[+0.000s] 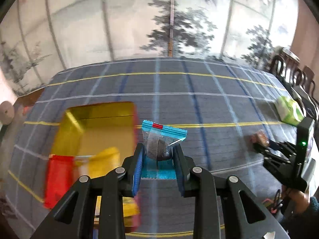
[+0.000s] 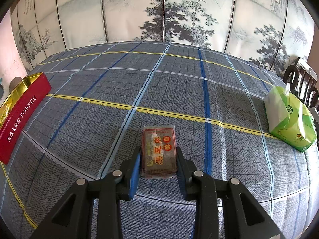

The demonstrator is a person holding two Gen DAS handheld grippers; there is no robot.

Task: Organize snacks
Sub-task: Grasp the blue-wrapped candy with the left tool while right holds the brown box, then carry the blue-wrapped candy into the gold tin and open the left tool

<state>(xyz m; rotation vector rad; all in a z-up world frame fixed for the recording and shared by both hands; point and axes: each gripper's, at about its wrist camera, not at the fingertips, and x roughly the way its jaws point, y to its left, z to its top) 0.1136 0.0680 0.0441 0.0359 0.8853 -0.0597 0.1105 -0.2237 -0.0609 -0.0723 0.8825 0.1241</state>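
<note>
- Table [image 2: 179,83] covered with a grey checked cloth crossed by blue, white and yellow lines; a painted folding screen [image 2: 123,14] stands behind it.
- Left gripper [image 1: 157,155]: fingers closed on a small clear snack packet [image 1: 159,139] with blue crimped ends and a red mark on the top edge; a dark round sweet shows inside. The packet stands upright between the pads, clear of the cloth.
- Red tin [image 1: 95,123] with a gold inside, lid off, lies left of the held packet in the left wrist view, blurred. Yellow and red wrappers [image 1: 83,163] show at its near side; whether they are inside it cannot be told.
- Right gripper [image 2: 158,163]: fingers closed on a flat brown snack bar [image 2: 159,151] in a clear wrapper with orange characters. Whether it touches the cloth cannot be told.
- In the right wrist view the same tin [image 2: 22,115] sits at the far left edge, marked TOFFEE on its red side, well apart from the bar.
- Green tissue pack [image 2: 289,119] lies at the right edge of the table, beside dark wooden chairs [image 2: 301,79].
- A hand [image 1: 299,199] holds the right gripper's handle, seen from the left wrist.
</note>
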